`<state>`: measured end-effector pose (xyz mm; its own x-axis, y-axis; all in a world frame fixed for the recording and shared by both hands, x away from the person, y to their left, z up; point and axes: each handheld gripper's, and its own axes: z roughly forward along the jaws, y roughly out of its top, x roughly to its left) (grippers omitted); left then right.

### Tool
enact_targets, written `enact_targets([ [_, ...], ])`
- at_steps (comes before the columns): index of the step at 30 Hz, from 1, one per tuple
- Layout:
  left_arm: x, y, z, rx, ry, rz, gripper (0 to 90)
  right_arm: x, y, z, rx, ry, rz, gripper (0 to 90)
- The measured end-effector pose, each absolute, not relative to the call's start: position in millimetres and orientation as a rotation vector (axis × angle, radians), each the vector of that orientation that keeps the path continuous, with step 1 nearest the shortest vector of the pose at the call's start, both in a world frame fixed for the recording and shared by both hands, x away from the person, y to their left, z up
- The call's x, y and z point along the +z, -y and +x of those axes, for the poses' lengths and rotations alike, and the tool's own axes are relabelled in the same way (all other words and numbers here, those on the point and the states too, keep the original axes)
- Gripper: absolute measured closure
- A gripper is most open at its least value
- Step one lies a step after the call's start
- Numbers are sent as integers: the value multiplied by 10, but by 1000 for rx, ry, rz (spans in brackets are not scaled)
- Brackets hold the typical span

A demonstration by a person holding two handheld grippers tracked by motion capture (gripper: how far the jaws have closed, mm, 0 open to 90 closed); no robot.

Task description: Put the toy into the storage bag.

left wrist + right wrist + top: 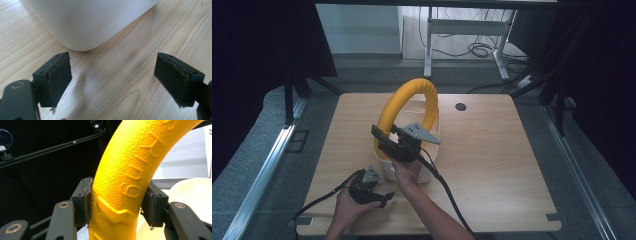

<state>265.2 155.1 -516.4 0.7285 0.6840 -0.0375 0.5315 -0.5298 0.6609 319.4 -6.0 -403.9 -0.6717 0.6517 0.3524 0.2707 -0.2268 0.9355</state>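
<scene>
One yellow foam tube [409, 102] arches upward, ends down, right gripper [117, 207] clamping it.

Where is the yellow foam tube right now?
In the high view the yellow foam tube arches over the white bin at the table's middle, its left leg pinched in the right claw; the left claw waits near the bin's front corner.

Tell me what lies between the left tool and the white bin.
Only bare wooden table: in the left gripper view the open left tool faces the white bin across empty wood.
</scene>
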Motion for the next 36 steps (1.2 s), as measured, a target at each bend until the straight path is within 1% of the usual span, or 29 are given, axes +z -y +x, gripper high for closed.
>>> enact_targets([
  [12, -5165, -1548, 2650, 292, -913, 2263, 145, -4093, 44, 3176, 1907, -1807, 1129, 475],
  [16, -5163, -1550, 2651, 292, -913, 2262, 145, -4105, 58, 3181, 1884, -1803, 1138, 453],
  [21, -5167, -1547, 2652, 289, -915, 2264, 145, -4101, 64, 3183, 1879, -1811, 1132, 450],
  [24, -5162, -1552, 2655, 286, -915, 2261, 144, -4092, 64, 3170, 1861, -1799, 1111, 419],
  [27, -5160, -1555, 2662, 281, -914, 2258, 144, -4052, 97, 3159, 1866, -1785, 1094, 339],
  [28, -5160, -1556, 2663, 280, -915, 2257, 144, -4014, 126, 3160, 1872, -1794, 1092, 297],
  [36, -5165, -1574, 2654, 283, -934, 2252, 143, -3975, 261, 3141, 1879, -1789, 1110, 260],
])
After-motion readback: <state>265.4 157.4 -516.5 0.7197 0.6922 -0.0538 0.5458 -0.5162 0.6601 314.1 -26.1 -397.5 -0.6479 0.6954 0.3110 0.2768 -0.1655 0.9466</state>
